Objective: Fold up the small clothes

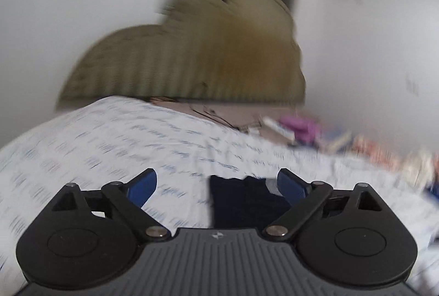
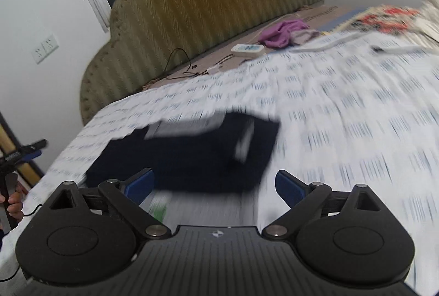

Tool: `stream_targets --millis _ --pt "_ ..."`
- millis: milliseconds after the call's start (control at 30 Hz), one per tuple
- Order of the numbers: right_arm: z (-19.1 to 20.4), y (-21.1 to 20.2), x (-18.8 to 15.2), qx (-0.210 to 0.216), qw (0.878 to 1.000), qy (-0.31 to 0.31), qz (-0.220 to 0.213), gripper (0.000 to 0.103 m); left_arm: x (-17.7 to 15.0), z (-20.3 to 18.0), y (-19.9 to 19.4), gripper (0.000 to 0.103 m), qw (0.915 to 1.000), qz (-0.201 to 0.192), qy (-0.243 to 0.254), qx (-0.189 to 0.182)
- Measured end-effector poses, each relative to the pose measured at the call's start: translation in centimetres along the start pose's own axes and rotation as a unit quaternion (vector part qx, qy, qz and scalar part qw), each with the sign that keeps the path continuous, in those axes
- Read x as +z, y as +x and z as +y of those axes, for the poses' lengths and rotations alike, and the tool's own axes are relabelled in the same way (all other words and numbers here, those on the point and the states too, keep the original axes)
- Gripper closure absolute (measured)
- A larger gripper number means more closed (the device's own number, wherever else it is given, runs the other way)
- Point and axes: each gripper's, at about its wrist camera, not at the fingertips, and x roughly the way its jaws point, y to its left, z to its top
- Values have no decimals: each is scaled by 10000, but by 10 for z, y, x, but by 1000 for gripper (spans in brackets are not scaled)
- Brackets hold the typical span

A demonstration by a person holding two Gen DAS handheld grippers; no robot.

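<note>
Blur smeared both wrist views. The left claw (image 1: 216, 186) stood wide open, its blue pads (image 1: 142, 187) spread apart with nothing pinched between them. Beyond it a dark garment (image 1: 241, 202) lay on the bed (image 1: 109, 136), partly hidden behind the claw's body. The right claw (image 2: 215, 186) was also wide open and held nothing. Ahead of it the garment (image 2: 192, 156) lay flat on the patterned sheet (image 2: 343, 117), near the bed's left edge, with pale strips showing on its top; the left pad overlapped its near edge in the view, though contact could not be judged. A padded headboard (image 2: 197, 7) stood behind. By it lay a purple cloth (image 2: 282, 32), a white remote (image 2: 247, 50) and a thin black cable (image 2: 178, 62), well apart from the garment.
</note>
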Motion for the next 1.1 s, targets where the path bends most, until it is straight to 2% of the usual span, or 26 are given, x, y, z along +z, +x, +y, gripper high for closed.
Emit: stream_targets --millis 133,233,333,400,467,533,633,733,800,867,933,1000,1033,1067,1100 --pt "5 -65 -54 63 9987 504 51 6 2 50 -78 7 9978 -79 -451 476" --pt "11 -93 -87 182 9968 745 238 6 3 78 -128 7 9937 -223 -785 768" --pt "19 -106 -114 229 9938 986 458 6 -1 91 -178 7 9896 -545 -1050 818" --pt "22 -109 -129 435 9885 1293 651 6 -13 93 -201 3 9876 -523 -1282 739" --pt "28 -112 -146 690 9822 1558 796 7 -33 90 -207 2 9879 -100 -1493 418" --pt "35 -115 -156 734 9793 1628 948 8 -60 85 -203 2 9851 576 -1614 136" --pt "39 -123 -166 608 9791 1651 1022 8 -100 80 -191 2 9730 1385 -1844 -84" --pt "29 -129 -180 607 9715 1925 1243 12 -129 77 -177 2 9590 2053 -1949 -146" --pt "24 -132 -187 591 9683 2068 1274 17 -140 73 -174 2 9555 2273 -1869 -226" --pt "22 -137 -191 580 9672 2165 1200 19 -144 67 -175 2 9589 2242 -1721 -229" --pt "21 -140 -196 627 9648 2275 1163 19 -143 66 -172 2 9543 2359 -1794 -376" --pt "19 -141 -199 722 9606 2416 1166 19 -147 66 -173 2 9441 2503 -2029 -702" --pt "18 -141 -202 841 9559 2546 1196 25 -149 66 -169 2 9347 2644 -2183 -937" --pt "18 -139 -205 1018 9496 2695 1233 27 -150 66 -164 2 9231 2811 -2334 -1203" --pt "20 -136 -208 1201 9432 2811 1304 33 -154 66 -160 2 9102 2981 -2480 -1454"
